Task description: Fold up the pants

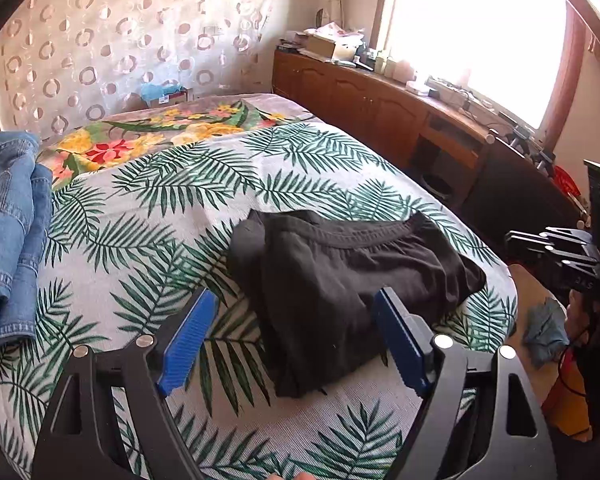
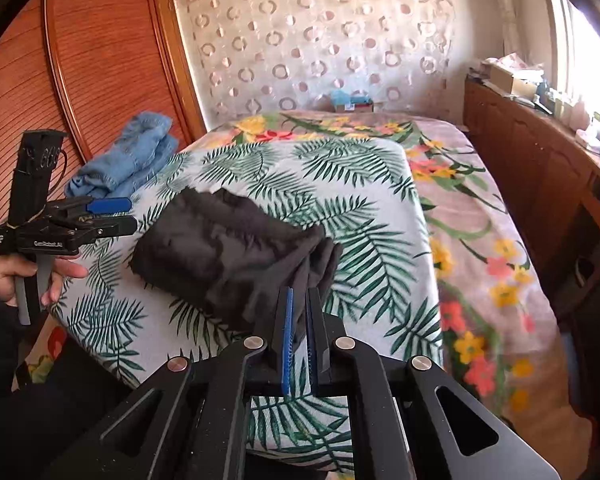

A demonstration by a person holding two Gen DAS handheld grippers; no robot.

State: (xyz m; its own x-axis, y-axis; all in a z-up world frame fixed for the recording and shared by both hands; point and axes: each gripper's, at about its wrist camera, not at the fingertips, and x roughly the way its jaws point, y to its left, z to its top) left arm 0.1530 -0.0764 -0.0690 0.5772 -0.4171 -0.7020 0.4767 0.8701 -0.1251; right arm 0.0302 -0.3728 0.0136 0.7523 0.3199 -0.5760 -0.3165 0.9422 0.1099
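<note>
The black pants (image 1: 340, 272) lie folded into a compact bundle on the leaf-print bed cover (image 1: 140, 200), waistband toward the far side. My left gripper (image 1: 296, 296) hovers just above their near edge, open, with nothing between its blue pads (image 1: 188, 340). In the right wrist view the pants (image 2: 220, 248) have one corner pulled toward my right gripper (image 2: 300, 292), which is shut on that dark cloth. The left gripper (image 2: 112, 214) shows at the left, held by a hand (image 2: 20, 276). The right gripper (image 1: 548, 244) shows at the right edge.
A pile of blue jeans (image 1: 8, 220) (image 2: 132, 160) lies at the bed's far left side. A wooden cabinet (image 1: 360, 100) (image 2: 540, 160) cluttered on top runs along the window side. A wooden wardrobe (image 2: 80, 60) stands behind the jeans.
</note>
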